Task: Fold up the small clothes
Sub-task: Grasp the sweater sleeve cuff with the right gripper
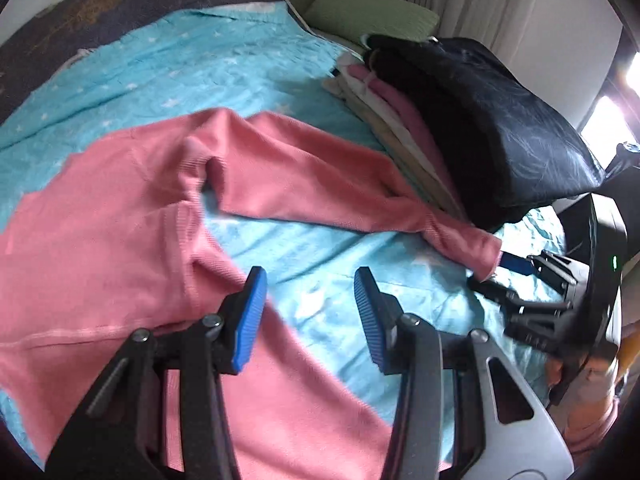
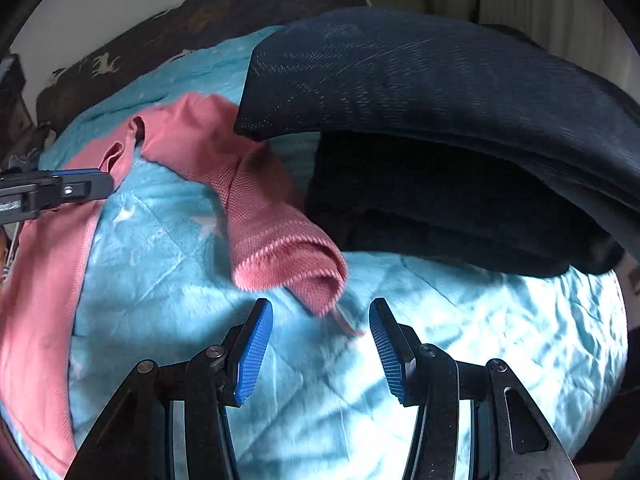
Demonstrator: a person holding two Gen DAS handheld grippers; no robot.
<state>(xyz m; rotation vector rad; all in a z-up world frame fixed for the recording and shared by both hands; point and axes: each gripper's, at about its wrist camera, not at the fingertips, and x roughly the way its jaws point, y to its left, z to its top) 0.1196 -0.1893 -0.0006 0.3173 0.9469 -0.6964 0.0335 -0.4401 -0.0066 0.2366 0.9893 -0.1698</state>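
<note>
A: A pink knitted long-sleeved top (image 1: pixel 132 216) lies spread on a turquoise quilted bedspread with pale stars (image 1: pixel 320 264), one sleeve stretched toward a stack of folded clothes. How will it handle?

B: Light and limp, by the look of it — soft knit that sags and bunches wherever it is lifted. The ribbed cuff (image 2: pixel 292 276) and the hem edges look like the firmest places to pinch; the middle of the cloth would likely just drape.

A: And the grippers?

B: The left gripper (image 1: pixel 310 316) hangs over the body of the top, jaws released, nothing between the blue pads. The right gripper (image 2: pixel 320 344) hovers just short of the cuff, jaws likewise apart and empty — only a thin pink strand trails between them.

A: The count?

B: One pink top laid out. Two grippers. One stack of folded garments (image 1: pixel 396 120) beside it, pale and pink layers — too blurred to number — with a dark folded garment (image 2: pixel 440 92) on top. One green cushion (image 1: pixel 368 12) beyond, and a dark blanket with deer figures (image 2: pixel 200 12) at the far edge.
</note>
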